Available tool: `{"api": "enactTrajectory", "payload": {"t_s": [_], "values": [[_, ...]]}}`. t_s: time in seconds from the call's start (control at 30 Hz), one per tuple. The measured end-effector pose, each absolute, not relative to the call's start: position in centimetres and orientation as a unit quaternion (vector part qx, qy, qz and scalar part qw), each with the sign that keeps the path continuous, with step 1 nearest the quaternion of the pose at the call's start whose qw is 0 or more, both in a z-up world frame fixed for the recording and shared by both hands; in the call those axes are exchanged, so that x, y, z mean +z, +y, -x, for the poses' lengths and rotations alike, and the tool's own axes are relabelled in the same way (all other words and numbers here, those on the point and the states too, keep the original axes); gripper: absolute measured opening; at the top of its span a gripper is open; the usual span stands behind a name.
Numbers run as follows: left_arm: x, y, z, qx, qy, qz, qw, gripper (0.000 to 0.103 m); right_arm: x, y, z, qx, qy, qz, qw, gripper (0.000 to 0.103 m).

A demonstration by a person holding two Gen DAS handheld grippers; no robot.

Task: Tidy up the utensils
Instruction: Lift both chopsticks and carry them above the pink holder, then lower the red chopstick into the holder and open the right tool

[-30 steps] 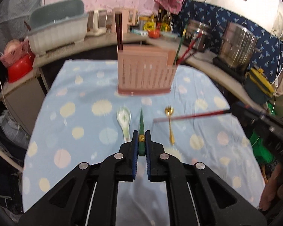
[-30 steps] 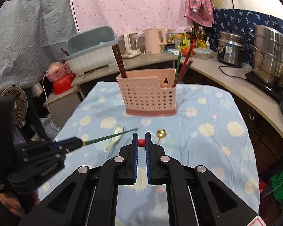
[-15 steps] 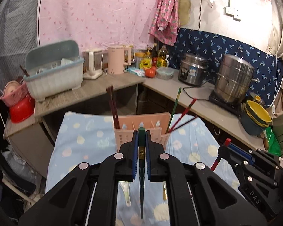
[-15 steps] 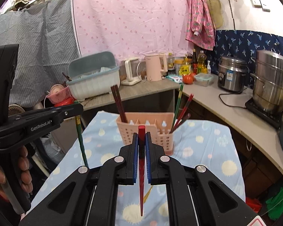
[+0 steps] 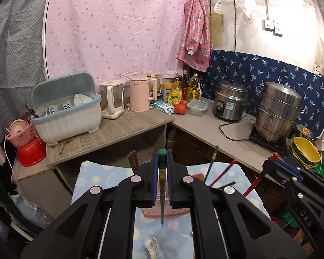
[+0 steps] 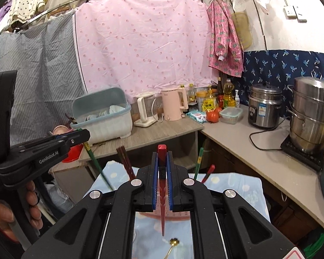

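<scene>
My left gripper (image 5: 162, 157) is shut on a green chopstick (image 5: 162, 196) that hangs tip down over the pink utensil caddy (image 5: 155, 212). My right gripper (image 6: 162, 153) is shut on a red chopstick (image 6: 162, 207), also tip down above the caddy (image 6: 177, 214). Dark brown chopsticks (image 5: 132, 160), a green one (image 5: 211, 161) and red ones (image 5: 223, 172) stand in the caddy. A white spoon (image 5: 151, 245) and a gold spoon (image 6: 172, 243) lie on the blue spotted tablecloth (image 5: 92, 179). Each gripper shows in the other's view: the right (image 5: 274, 157), the left (image 6: 84, 135).
A counter runs behind the table with a dish rack (image 5: 64, 110), kettles (image 5: 139, 95), bottles, a rice cooker (image 5: 231, 101) and a steel steamer pot (image 5: 278, 114). Red and pink baskets (image 5: 26, 140) sit at the left. Yellow bowls (image 5: 304, 151) are at the right.
Both grippers lifted their chopsticks off the table, turned them from level to tip down, and rose higher over the caddy. The views tilted up toward the wall.
</scene>
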State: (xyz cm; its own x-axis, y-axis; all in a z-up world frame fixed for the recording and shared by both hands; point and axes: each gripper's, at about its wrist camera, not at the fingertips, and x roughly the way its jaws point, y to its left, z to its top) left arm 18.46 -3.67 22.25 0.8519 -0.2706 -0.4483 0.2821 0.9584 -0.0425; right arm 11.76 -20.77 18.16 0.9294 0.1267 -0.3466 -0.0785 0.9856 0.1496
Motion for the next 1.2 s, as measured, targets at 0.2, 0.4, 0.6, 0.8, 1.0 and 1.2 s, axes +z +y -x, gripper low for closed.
{"api": "enactTrajectory", "payload": {"t_s": [0.2,0.4,0.6,0.8,1.0,1.2], "values": [[24.0,-3.7,-21.2,-0.130,0.221,-0.008,0.966,0.007,20.3,-20.6,-14.7,0.055,0.169,-0.065,0.982,0.007],[26.0,-3.6,-23.4,-0.118,0.205,-0.006,0.972,0.007,22.0,-20.5,-17.1,0.050,0.157,-0.063,0.984,0.007],[27.6,-3.7,-25.1,-0.114,0.189,-0.001,0.975,0.007,22.2,-21.1,-19.5,0.037,0.158,-0.064,0.985,0.007],[26.4,-3.3,-26.2,-0.113,0.198,0.002,0.974,0.006,20.1,-21.4,-21.8,0.023,0.183,-0.060,0.981,0.007],[23.1,-1.4,-27.2,-0.101,0.231,0.014,0.968,0.007,16.7,-21.3,-23.1,0.014,0.216,-0.054,0.975,0.007],[19.4,1.8,-27.8,-0.070,0.262,0.019,0.962,0.007,15.6,-21.9,-24.2,0.007,0.221,-0.059,0.973,0.007]]}}
